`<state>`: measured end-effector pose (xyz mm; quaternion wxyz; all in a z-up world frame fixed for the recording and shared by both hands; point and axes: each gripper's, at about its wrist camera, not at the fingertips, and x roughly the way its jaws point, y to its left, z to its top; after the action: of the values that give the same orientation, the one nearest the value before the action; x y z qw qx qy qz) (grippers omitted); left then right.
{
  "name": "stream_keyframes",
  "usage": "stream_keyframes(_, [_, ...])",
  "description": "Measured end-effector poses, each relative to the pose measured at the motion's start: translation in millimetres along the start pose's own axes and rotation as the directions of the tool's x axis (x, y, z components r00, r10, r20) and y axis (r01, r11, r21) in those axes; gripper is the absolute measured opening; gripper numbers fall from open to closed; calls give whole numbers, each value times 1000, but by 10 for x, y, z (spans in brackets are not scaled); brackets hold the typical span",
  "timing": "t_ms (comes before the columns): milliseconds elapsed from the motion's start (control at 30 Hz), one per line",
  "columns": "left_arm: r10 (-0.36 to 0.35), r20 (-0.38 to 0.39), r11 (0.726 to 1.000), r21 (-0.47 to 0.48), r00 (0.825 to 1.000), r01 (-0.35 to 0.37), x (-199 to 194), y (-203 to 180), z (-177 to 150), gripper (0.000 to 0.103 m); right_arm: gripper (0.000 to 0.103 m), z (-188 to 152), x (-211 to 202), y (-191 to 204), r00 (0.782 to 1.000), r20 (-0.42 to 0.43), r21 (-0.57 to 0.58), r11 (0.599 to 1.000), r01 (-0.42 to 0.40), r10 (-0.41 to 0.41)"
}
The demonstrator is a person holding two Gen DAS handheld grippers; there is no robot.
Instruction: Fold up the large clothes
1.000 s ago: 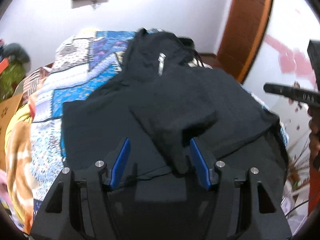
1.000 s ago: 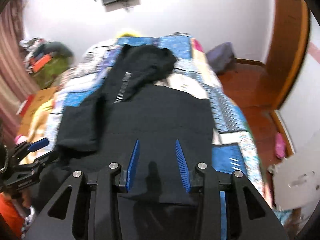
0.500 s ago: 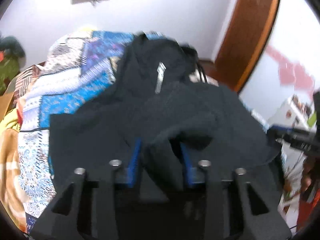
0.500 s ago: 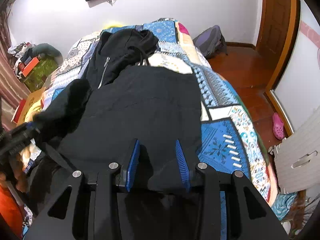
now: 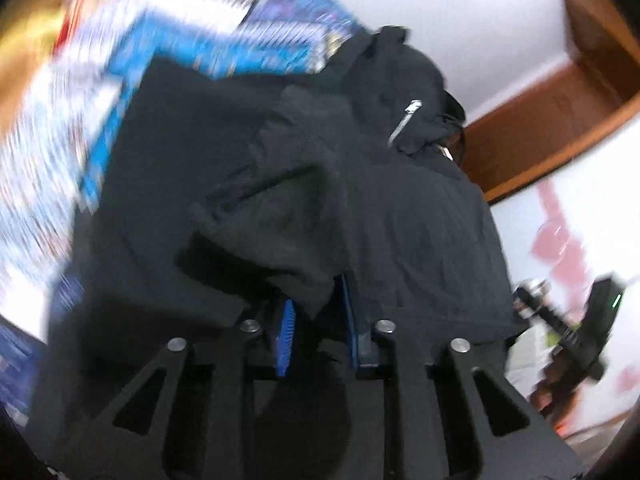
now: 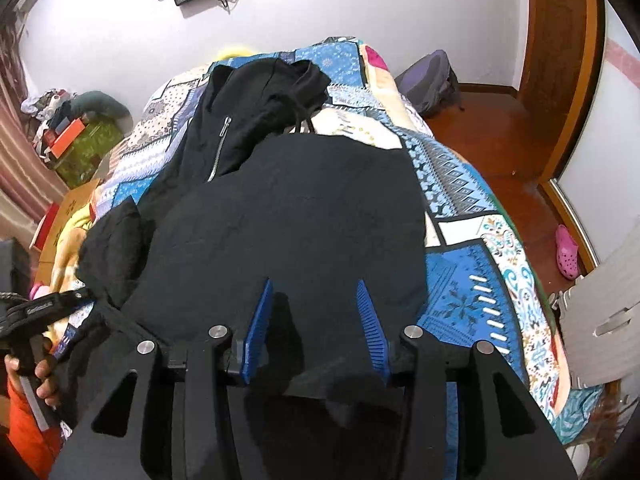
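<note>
The left tool [image 5: 318, 312] is closed to a narrow gap on the cuff end of the sleeve [image 5: 280, 216] of the black hoodie [image 6: 288, 220], blue pads [image 5: 286, 330] pinching the cloth from both sides; that view is motion-blurred. The sleeve lies lifted across the garment's body, toward 12 o'clock from the pads. The right tool [image 6: 316, 320] stands wide, its blue pads well apart over the hoodie's hem, gripping nothing. The hoodie is spread on the patchwork quilt [image 6: 472, 248] of the bed, hood [image 6: 292, 84] at 12 o'clock, zipper [image 6: 219, 148] at 11. In the right view the left tool appears at 9 o'clock.
</note>
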<state>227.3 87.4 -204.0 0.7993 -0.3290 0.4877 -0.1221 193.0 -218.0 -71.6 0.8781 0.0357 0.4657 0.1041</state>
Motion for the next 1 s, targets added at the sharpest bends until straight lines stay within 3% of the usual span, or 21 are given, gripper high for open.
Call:
stream_keyframes(100, [-46, 7, 993, -105, 999, 46, 70, 136, 27, 30, 40, -13, -6, -10, 1000, -3, 9, 1000, -11, 11])
stream_keyframes(167, [-21, 52, 992, -127, 998, 27, 44, 147, 65, 30, 40, -16, -5, -33, 1000, -6, 21, 1000, -14, 14])
stream_keyframes(300, [-4, 142, 991, -129, 990, 22, -112, 98, 114, 30, 40, -25, 10, -73, 1000, -16, 39, 999, -10, 11])
stream_keyframes(433, [-81, 146, 991, -94, 986, 95, -212, 50, 157, 30, 40, -31, 19, -112, 1000, -18, 57, 998, -14, 15])
stream_keyframes(500, [-131, 129, 988, -60, 983, 139, -220, -5, 147, 38, 40, -29, 31, -118, 1000, -21, 65, 998, -20, 22])
stream_keyframes(567, [-143, 131, 988, -37, 981, 149, -246, -53, 106, 57, 40, -33, 37, -112, 1000, -23, 63, 998, -19, 20])
stream_keyframes(633, [-145, 145, 988, -30, 979, 151, -251, -82, 62, 63, 40, -40, 38, -106, 1000, -21, 59, 998, -16, 17])
stream_keyframes(867, [1, 129, 987, -157, 992, 19, 19, 120, 196, 62, 41, -56, 39, -105, 1000, -17, 61, 998, -21, 22])
stream_keyframes(1000, [27, 159, 987, -162, 987, -1, 37, 131, 222, 40, 41, -64, 44, -120, 999, -17, 64, 998, -27, 28])
